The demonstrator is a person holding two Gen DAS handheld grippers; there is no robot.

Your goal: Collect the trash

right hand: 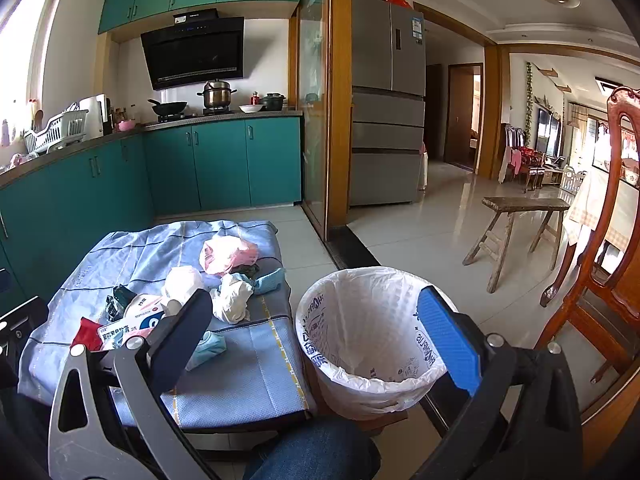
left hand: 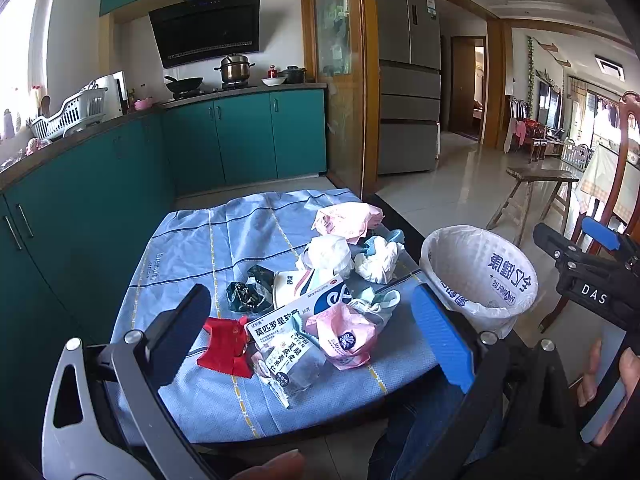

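From the right wrist, the left black finger [right hand: 182, 344] covers much of the trash pile: the ointment box [right hand: 116, 330] shows only part of its print, and the red wrapper [right hand: 86, 334] peeks out behind it. The blue-padded finger [right hand: 448, 340] blocks the near right rim of the lined bin [right hand: 360, 320]. The wooden chair [right hand: 600, 240] is cut by the right edge. From the left wrist, the desk's blue cloth [left hand: 180, 240] loses its near corner under the frame, and a hand [left hand: 608, 364] at the right edge shows only fingers.
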